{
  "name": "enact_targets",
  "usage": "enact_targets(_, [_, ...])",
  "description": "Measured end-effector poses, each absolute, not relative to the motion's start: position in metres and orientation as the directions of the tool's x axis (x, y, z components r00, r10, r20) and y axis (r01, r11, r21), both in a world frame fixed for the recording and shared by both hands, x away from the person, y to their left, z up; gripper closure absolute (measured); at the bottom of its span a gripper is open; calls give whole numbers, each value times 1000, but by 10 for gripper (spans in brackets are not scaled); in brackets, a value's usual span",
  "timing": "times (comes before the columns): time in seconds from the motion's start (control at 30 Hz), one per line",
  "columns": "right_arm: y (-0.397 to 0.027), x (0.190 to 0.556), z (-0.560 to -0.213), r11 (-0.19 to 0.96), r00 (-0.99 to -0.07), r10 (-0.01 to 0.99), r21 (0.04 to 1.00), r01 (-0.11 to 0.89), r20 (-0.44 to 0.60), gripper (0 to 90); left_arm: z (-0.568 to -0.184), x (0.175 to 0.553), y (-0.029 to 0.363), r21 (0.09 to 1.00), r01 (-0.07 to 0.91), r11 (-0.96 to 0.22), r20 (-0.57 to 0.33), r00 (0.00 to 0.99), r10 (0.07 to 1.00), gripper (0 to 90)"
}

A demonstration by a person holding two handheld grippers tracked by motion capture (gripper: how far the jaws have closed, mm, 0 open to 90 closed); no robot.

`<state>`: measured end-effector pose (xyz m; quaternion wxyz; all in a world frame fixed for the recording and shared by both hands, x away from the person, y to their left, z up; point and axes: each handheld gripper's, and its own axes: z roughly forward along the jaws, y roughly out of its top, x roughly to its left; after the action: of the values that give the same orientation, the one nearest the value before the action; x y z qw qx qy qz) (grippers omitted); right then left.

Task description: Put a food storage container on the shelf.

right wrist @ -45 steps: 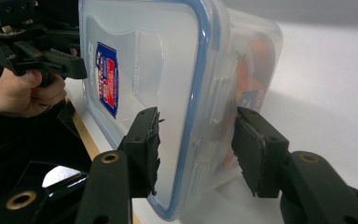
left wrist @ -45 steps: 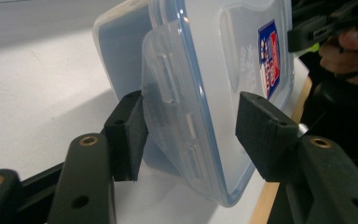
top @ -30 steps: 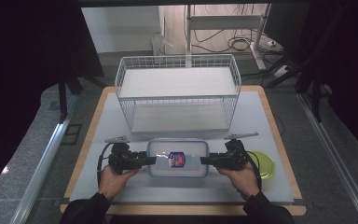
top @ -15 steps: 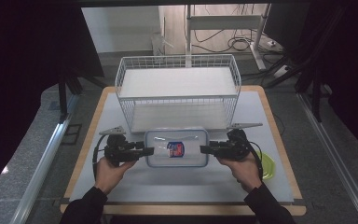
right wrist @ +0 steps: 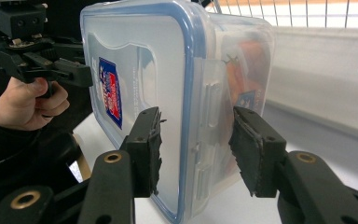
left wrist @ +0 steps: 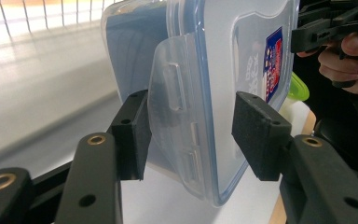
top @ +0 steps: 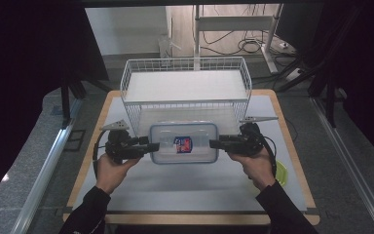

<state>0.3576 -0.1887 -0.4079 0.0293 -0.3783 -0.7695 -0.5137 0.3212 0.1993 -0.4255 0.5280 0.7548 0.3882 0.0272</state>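
High view has the box [top: 183, 143] sitting in the middle of the table [top: 185, 185], right in front of the wire basket [top: 185, 87], clear plastic with a blue-rimmed lid and a little red-and-blue sticker on top. Left tool [top: 148, 146] is at its left end, right tool [top: 213, 143] at its right end. Left gripper view: jaws spread either side of the box's end latch [left wrist: 179, 135], with a gap on both sides, so not clamped. Right gripper view looks the same, jaws apart around the other latch [right wrist: 209, 130]. Something lime green [top: 281, 173] peeks out on the table by the right wrist.
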Motion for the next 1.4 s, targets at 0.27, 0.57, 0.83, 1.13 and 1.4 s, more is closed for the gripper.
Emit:
enact_targets(0.27, [-187,367,-388,176,-727,543,789,588,421,533,-401,328,201,834,533,-141,-342,701,625,481])
enact_targets(0.57, [-182,381,-360,170,-740,540,809,563,401,529,-373,339,205,849,510,-141,-317,703,637,481])
enact_targets(0.83, [-175,397,-329,165,-749,543,827,537,379,527,-346,354,210,862,491,-122,-308,701,643,481])
enact_targets(1.13, [-175,420,-310,140,-743,551,835,532,381,525,-326,376,210,861,494,-122,-309,699,645,481])
enact_targets(1.4, [-174,441,-304,108,-730,556,836,539,398,523,-319,399,210,855,509,-104,-330,686,648,481])
